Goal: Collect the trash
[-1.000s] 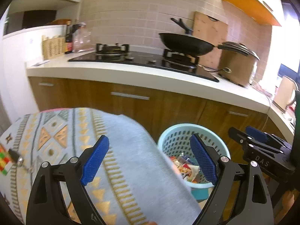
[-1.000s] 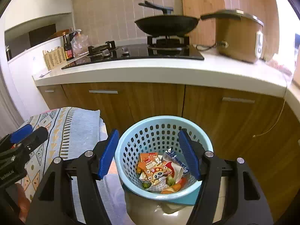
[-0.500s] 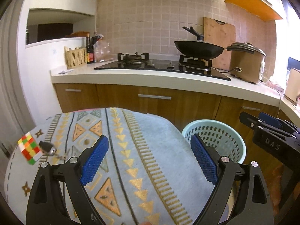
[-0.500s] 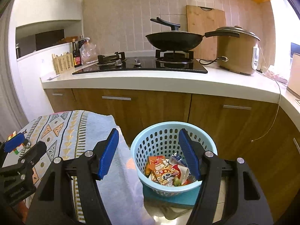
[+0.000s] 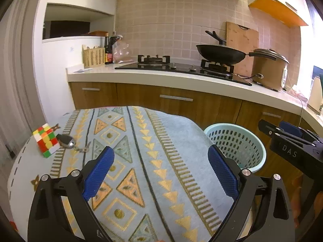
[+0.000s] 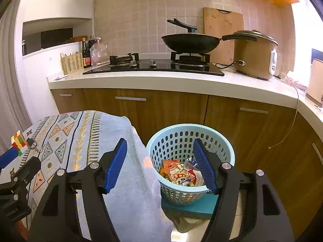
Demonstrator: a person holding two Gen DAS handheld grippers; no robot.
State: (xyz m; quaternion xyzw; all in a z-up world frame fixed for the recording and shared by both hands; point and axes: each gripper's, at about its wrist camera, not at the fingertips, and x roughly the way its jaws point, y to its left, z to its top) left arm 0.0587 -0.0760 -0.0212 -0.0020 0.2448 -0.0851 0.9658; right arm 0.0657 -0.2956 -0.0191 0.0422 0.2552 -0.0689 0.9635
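A light blue perforated trash basket point(image 6: 177, 137) stands on a teal block beside the table; it also shows in the left wrist view point(image 5: 240, 141). Colourful snack wrappers point(image 6: 179, 175) lie in its bottom. My right gripper point(image 6: 160, 165) is open and empty, above the basket's left rim and the table's edge. My left gripper point(image 5: 160, 171) is open and empty, hovering over the patterned tablecloth point(image 5: 129, 157). No loose trash shows on the cloth.
A Rubik's cube point(image 5: 46, 140) and a car key with keyring point(image 5: 65, 141) lie at the table's left. Behind runs a kitchen counter point(image 6: 181, 81) with a gas hob, a black wok point(image 6: 190, 43), a rice cooker point(image 6: 254, 54) and wooden cabinets below.
Both grippers have pulled back and up from the basket. The left view has swung left over the table, bringing the cube and key into view. Both stayed open.
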